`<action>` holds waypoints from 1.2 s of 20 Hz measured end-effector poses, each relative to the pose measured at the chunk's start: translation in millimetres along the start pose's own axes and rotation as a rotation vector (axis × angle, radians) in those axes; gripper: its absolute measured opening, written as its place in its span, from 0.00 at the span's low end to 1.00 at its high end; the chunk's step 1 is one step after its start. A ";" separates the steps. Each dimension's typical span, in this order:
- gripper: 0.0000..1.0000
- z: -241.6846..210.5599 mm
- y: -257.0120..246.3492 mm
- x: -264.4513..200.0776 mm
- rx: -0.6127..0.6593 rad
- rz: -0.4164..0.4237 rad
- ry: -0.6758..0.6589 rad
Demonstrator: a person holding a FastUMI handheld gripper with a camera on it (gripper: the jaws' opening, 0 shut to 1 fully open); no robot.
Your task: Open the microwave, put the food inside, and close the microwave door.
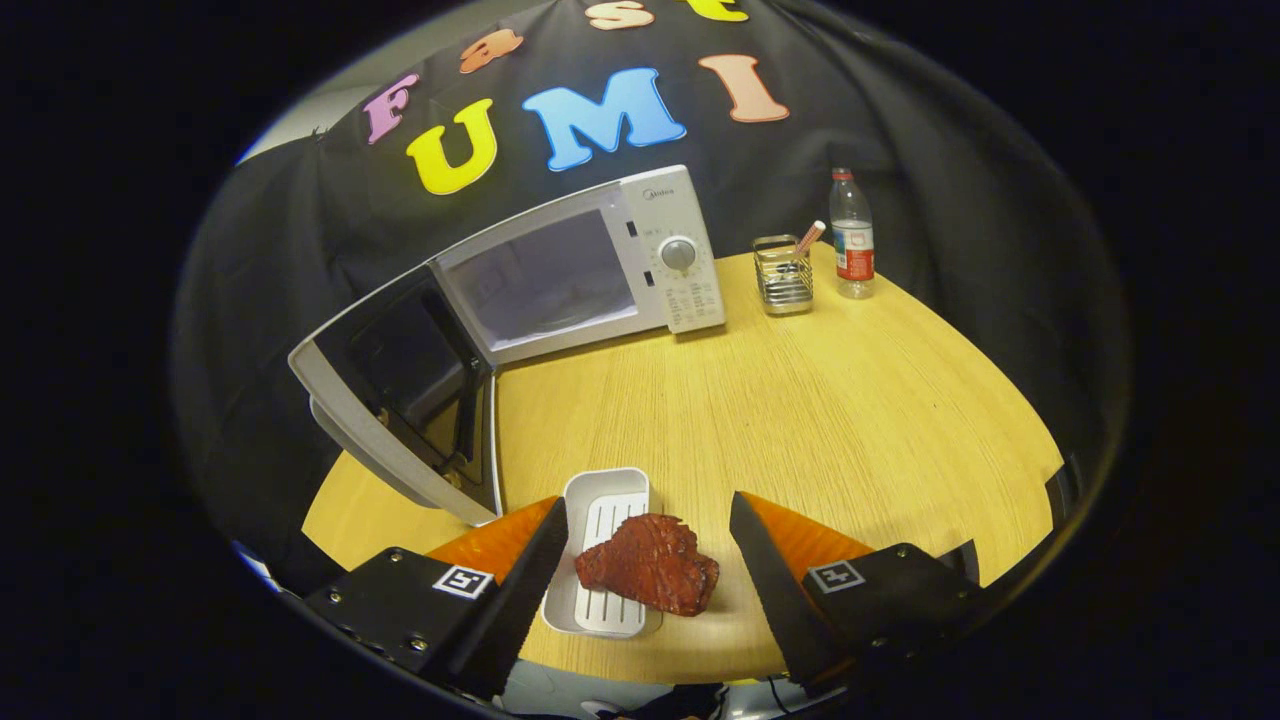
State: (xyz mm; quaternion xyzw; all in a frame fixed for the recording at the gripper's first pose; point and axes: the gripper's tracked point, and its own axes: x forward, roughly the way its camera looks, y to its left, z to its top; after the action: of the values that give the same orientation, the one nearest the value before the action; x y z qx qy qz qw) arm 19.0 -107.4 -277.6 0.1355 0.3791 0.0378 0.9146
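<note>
A white microwave stands at the far left of the wooden table, its door swung wide open toward me. A reddish-brown slab of meat lies half on a white ridged tray, overhanging its right side. Both sit between my fingers, near the table's front edge. My gripper is open, its fingers spread on either side of the meat and tray without touching them. The open door's edge is just beyond my left finger.
A metal wire holder with a stick in it and a clear plastic bottle with a red label stand at the back, right of the microwave. Bare tabletop stretches between the microwave and my fingers and off to the right.
</note>
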 end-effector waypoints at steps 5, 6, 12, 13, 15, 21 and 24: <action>0.81 -28.7 -3.0 13.0 0.110 0.021 0.108; 0.81 -34.3 -2.5 9.6 0.129 0.029 0.125; 0.52 -39.3 6.0 8.7 0.213 0.086 0.181; 0.36 -42.3 10.4 9.5 0.221 0.123 0.187; 0.23 -36.4 17.3 7.7 0.263 0.152 0.183; 0.10 -19.8 14.9 5.8 0.267 0.130 0.135; 0.10 1.8 22.1 -0.5 0.291 0.154 0.091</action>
State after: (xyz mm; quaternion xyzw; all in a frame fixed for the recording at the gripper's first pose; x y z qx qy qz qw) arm 20.7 -86.6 -269.9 0.2931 0.4102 0.0584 0.8616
